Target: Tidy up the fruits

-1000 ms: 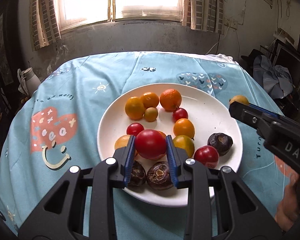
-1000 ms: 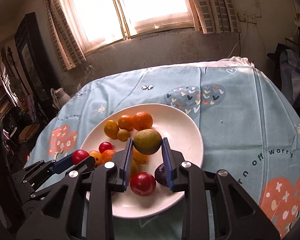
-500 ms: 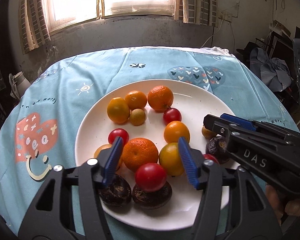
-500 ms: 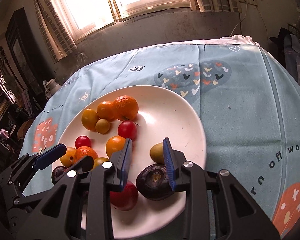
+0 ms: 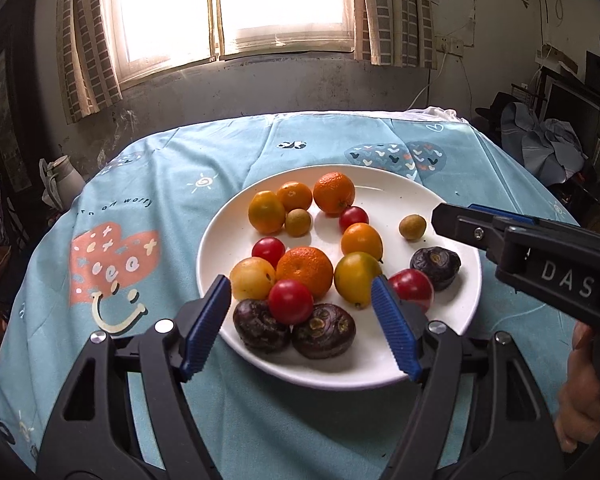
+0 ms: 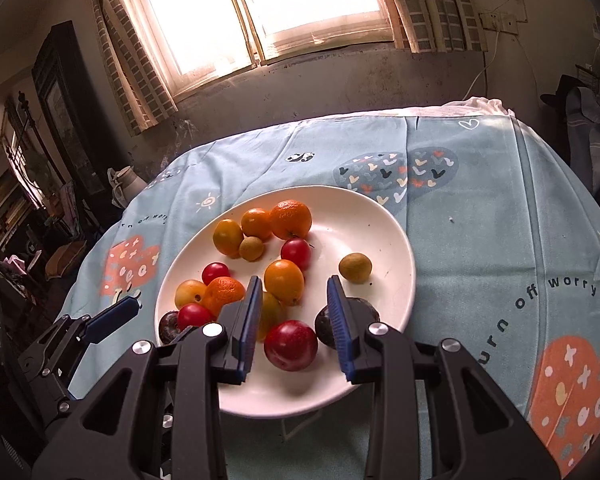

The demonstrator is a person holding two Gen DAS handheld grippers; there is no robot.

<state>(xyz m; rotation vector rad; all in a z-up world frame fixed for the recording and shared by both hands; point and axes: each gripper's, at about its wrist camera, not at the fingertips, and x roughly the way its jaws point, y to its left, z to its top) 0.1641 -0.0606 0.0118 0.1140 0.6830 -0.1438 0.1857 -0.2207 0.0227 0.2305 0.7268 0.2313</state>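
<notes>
A white plate [image 5: 380, 368] on the blue tablecloth holds oranges, tomatoes, yellow plums and dark purple round fruits. A red tomato [image 5: 290, 301] rests on top of two dark fruits [image 5: 260, 326] at the plate's near rim. My left gripper [image 5: 300, 286] hangs just above them, its jaws opening, and neither pad touches anything. A small tan fruit [image 6: 355, 267] lies alone on the plate's right side. My right gripper [image 6: 294, 282] stands open over a red plum [image 6: 291, 345] without touching it; a dark fruit [image 6: 366, 310] is partly hidden behind its right finger.
The round table's edge drops off on all sides. A white jug [image 5: 62, 178] stands beyond the left edge and a heap of clothes [image 5: 548, 148] lies at the right. A hand [image 5: 580, 400] holds the right gripper's handle. Bare cloth [image 6: 500, 240] lies right of the plate.
The left jaws let go of the red tomato, which now sits on the two dark fruits. The right gripper dropped the tan fruit onto the plate. Both grippers pulled back.
</notes>
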